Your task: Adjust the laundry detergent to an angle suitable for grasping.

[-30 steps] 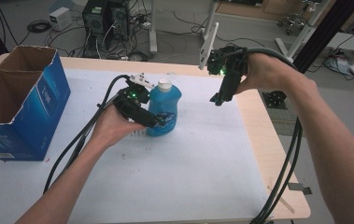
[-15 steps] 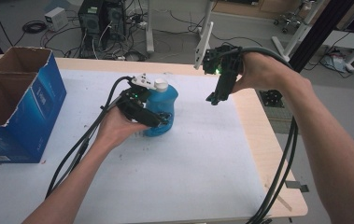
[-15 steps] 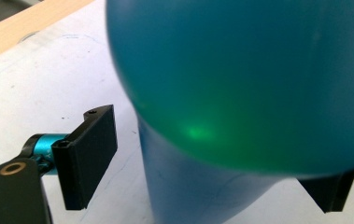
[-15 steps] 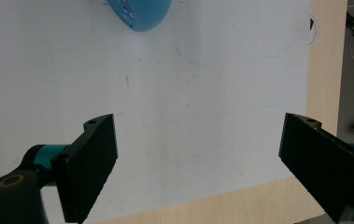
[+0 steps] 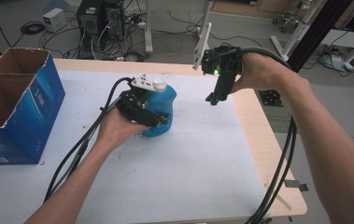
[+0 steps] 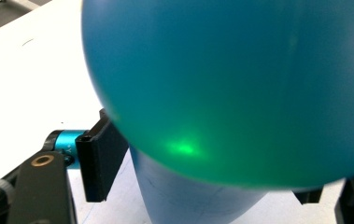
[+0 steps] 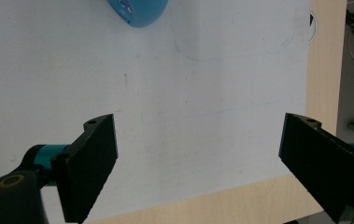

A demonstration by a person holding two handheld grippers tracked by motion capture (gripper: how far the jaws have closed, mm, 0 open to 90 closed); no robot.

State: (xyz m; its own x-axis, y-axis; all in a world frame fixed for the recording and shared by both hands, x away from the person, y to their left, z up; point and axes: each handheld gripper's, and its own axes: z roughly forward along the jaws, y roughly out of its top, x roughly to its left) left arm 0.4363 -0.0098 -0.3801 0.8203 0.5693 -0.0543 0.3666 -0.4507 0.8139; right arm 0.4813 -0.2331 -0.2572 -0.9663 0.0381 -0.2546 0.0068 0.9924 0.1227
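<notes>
A blue plastic bottle (image 5: 163, 100) with a white cap (image 5: 159, 85) stands on the white table cover, leaning a little. My left gripper (image 5: 159, 119) is shut on the bottle's body from the near side. In the left gripper view the bottle (image 6: 240, 84) bulges close to the lens, with a black jaw at each side of it and the left gripper (image 6: 207, 186) around its lower part. My right gripper (image 5: 215, 97) hangs open above the table's right part, pointing down. The right gripper (image 7: 202, 168) holds nothing between its wide jaws, and the bottle (image 7: 138, 11) shows at the top edge.
An open blue cardboard box (image 5: 23, 100) stands at the table's left end. The bare wooden table edge (image 5: 263, 140) runs along the right of the white cover (image 5: 174, 172). Cables trail from both grippers towards the person. Computers and stands are on the floor beyond the table.
The bottle has leaned over and shifted slightly left in the left gripper's hold. The right gripper has stayed almost in place above the table.
</notes>
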